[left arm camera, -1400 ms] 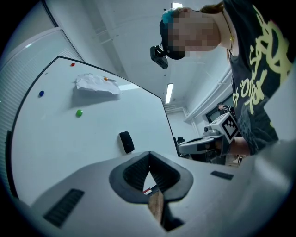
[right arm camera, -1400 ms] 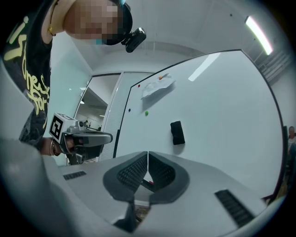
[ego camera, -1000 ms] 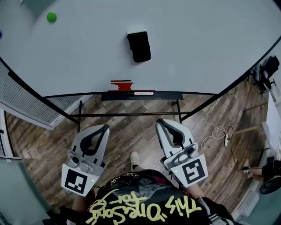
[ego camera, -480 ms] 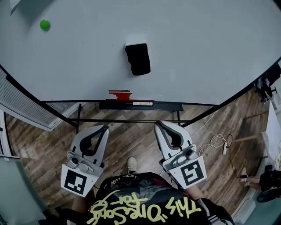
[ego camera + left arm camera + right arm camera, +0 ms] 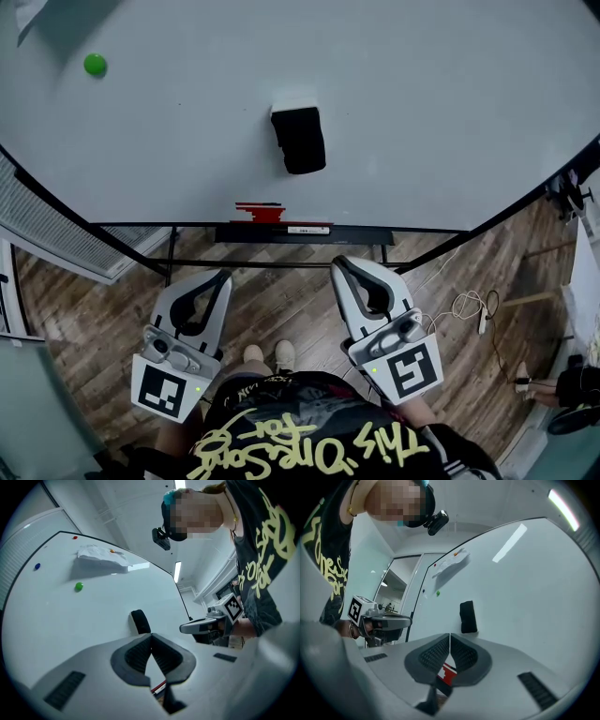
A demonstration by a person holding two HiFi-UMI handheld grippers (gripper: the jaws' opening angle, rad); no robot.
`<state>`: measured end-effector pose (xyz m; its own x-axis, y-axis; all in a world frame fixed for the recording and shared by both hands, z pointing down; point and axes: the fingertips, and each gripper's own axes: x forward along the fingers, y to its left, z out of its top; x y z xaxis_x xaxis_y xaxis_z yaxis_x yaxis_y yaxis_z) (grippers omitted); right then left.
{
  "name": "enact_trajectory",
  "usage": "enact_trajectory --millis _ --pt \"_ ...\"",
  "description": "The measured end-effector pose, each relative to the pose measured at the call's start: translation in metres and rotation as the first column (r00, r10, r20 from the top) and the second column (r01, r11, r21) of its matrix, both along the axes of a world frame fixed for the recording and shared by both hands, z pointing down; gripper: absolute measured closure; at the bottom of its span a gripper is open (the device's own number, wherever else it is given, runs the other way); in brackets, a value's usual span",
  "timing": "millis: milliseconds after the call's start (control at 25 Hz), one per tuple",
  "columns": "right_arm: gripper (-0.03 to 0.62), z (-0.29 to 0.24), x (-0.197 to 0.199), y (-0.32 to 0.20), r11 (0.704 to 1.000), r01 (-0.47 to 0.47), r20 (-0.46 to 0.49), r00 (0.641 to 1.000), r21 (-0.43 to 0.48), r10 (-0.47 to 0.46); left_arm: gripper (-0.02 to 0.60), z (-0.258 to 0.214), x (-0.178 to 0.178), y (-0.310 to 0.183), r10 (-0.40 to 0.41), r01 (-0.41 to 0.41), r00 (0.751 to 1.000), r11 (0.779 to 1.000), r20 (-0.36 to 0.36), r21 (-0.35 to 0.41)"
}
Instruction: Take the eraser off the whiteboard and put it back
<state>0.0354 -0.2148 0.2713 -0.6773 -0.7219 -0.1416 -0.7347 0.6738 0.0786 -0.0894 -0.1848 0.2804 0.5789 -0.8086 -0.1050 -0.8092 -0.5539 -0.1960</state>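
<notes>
**Both tongs closed and empty, eraser on the board ahead**

The left gripper (image 5: 223, 275) and right gripper (image 5: 339, 262) are held side by side. Each has its jaws pressed together at the tips with nothing between them. The black eraser (image 5: 300, 139) sits on the whiteboard (image 5: 450, 112) ahead of both, well apart from their tips. The marker tray (image 5: 356, 232) lies between the tongs and the eraser.

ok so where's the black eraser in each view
Head view: eraser on the whiteboard, upper centre.
Left gripper view: eraser near the centre, slightly left.
Right gripper view: eraser slightly right of centre.
Shared landmark: green magnet, on the whiteboard in all three views.
</notes>
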Motion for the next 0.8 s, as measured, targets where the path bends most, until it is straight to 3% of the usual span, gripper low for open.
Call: enact_trajectory --millis 800 --pt "0.582 -0.025 -0.026 -0.026 0.991 -0.124 -0.009 0.992 0.052 0.124 0.575 0.005 -0.040 -0.012 0.037 -0.037 0.999 0.999 -0.004 -0.022"
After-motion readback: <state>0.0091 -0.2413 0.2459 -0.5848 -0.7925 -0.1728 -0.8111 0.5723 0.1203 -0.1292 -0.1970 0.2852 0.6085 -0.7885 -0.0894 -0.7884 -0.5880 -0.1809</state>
